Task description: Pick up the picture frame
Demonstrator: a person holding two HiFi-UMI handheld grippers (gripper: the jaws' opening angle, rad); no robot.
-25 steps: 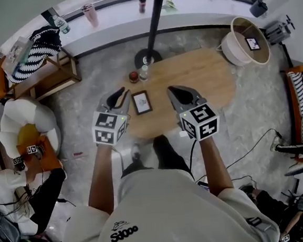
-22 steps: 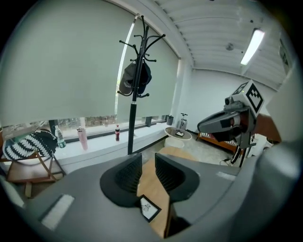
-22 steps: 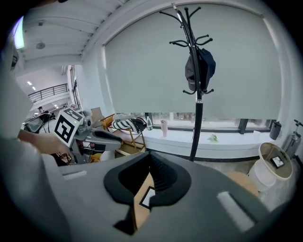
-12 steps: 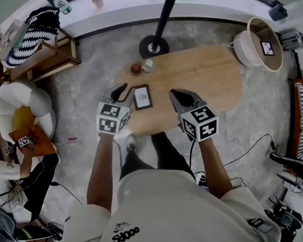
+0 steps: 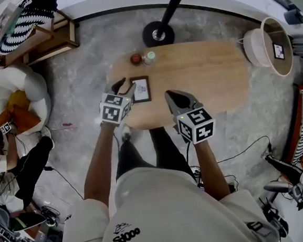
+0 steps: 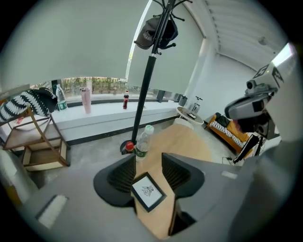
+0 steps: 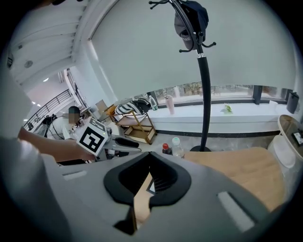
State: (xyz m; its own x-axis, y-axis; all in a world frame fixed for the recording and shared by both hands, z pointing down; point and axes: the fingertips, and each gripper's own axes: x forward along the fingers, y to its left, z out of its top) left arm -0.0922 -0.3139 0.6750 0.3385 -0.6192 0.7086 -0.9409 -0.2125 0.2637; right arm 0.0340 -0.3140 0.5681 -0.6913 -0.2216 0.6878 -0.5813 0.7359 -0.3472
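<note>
Left tool (image 6: 148, 163) released, jaws just opened wide, picture frame (image 6: 148, 191) between them, flat at counter's (image 5: 205, 71) 9 o'clock end; right tool (image 7: 150, 158) clenched, empty, frame at its 10 o'clock.

Left gripper (image 5: 126, 87), jaws seemingly apart, flanks picture frame (image 5: 141, 89).

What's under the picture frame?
The picture frame lies flat on the wooden table. The spot directly beneath it is covered by the frame, so anything there cannot be seen.
</note>
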